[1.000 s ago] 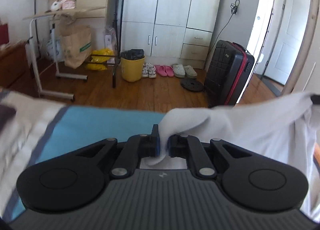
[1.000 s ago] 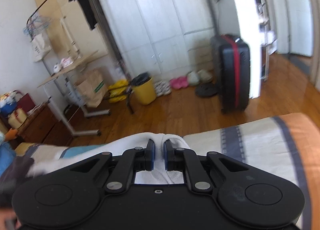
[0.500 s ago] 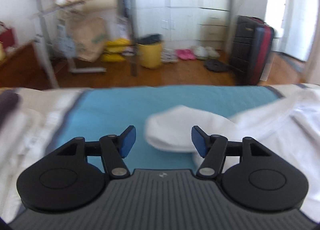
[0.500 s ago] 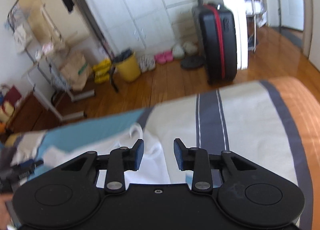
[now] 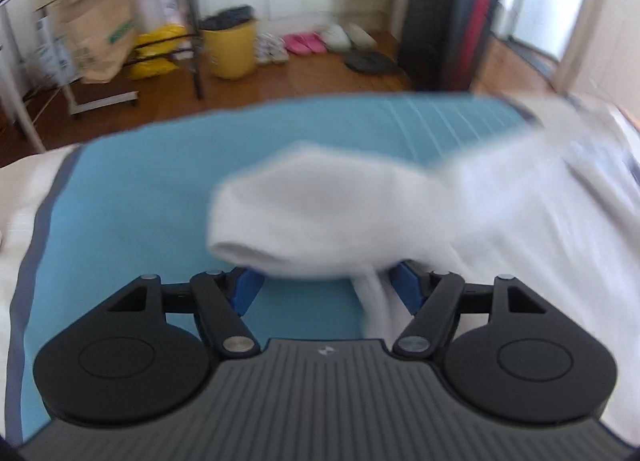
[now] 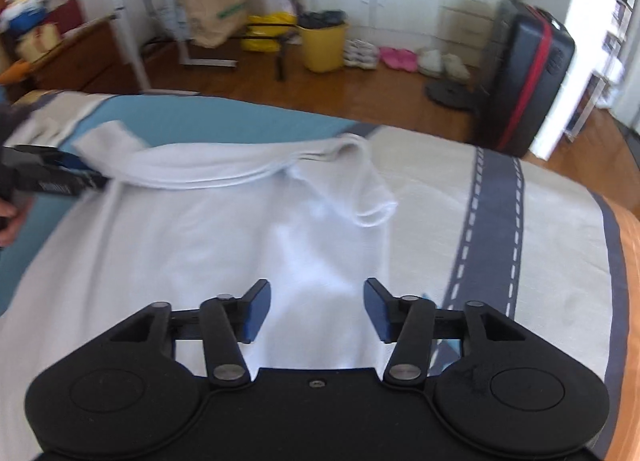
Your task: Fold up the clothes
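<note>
A white T-shirt [image 6: 224,237] lies spread on the bed, its top edge folded over and one sleeve [image 6: 372,197] bunched at the right. In the left wrist view the other sleeve [image 5: 320,213] lies blurred on the blue sheet just ahead of my left gripper [image 5: 326,289], which is open and holds nothing. My right gripper [image 6: 316,311] is open above the shirt's body and holds nothing. The left gripper also shows at the left edge of the right wrist view [image 6: 52,177].
The bed cover [image 6: 500,221] has blue, cream, navy and orange bands. Beyond the bed's far edge is wooden floor with a yellow bin [image 6: 323,45], shoes [image 6: 396,57], a black and red suitcase [image 6: 528,77], a paper bag [image 6: 212,9] and white wardrobes.
Both grippers held the shirt's upper edge lifted one second ago. They opened and let it fall flat on the bed, then drew back toward me.
</note>
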Action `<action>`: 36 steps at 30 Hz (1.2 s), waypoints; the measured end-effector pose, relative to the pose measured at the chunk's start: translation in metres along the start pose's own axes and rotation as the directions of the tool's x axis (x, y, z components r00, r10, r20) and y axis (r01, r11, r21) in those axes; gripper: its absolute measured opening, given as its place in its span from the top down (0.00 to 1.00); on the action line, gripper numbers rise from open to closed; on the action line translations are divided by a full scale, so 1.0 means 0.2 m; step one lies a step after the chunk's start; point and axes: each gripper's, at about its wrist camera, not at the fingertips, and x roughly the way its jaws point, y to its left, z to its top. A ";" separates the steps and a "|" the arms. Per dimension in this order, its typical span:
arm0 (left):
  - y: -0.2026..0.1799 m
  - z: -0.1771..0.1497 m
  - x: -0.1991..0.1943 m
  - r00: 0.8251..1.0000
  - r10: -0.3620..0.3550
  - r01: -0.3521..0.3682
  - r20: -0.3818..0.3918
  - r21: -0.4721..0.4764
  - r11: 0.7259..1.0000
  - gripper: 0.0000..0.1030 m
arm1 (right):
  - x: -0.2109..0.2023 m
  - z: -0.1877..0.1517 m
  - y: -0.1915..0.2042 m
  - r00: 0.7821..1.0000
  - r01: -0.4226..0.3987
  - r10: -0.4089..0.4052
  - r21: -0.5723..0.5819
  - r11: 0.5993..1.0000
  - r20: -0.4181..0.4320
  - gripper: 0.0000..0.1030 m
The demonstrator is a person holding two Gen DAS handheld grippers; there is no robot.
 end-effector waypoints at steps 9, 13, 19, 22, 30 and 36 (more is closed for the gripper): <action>0.07 0.11 0.00 0.975 0.074 -0.081 0.209 0.025 0.996 0.36 | 0.31 0.14 -0.16 0.998 -0.054 0.044 0.307 0.950 0.040 0.39; 0.12 0.18 0.02 0.983 0.039 -0.034 0.181 -0.032 0.999 0.36 | 0.41 0.24 -0.10 0.993 -0.016 -0.009 0.209 0.978 0.118 0.81; 0.19 0.14 0.04 0.989 0.029 -0.018 0.142 -0.081 0.997 0.35 | 0.31 0.21 -0.27 0.988 0.023 -0.068 0.304 0.952 0.138 0.91; 0.20 0.13 0.05 0.988 0.063 -0.051 0.138 -0.095 0.994 0.34 | 0.26 0.19 -0.37 0.985 0.045 -0.101 0.360 0.932 0.141 0.74; 0.26 0.10 0.08 0.996 -0.082 0.090 0.043 -0.228 0.969 0.33 | 0.12 0.14 -0.61 0.972 0.096 -0.190 0.503 0.859 0.138 0.58; 0.29 0.08 0.16 0.987 -0.159 0.157 0.024 -0.353 0.922 0.28 | 0.20 0.07 -0.62 0.995 0.007 -0.057 0.513 0.858 0.082 0.50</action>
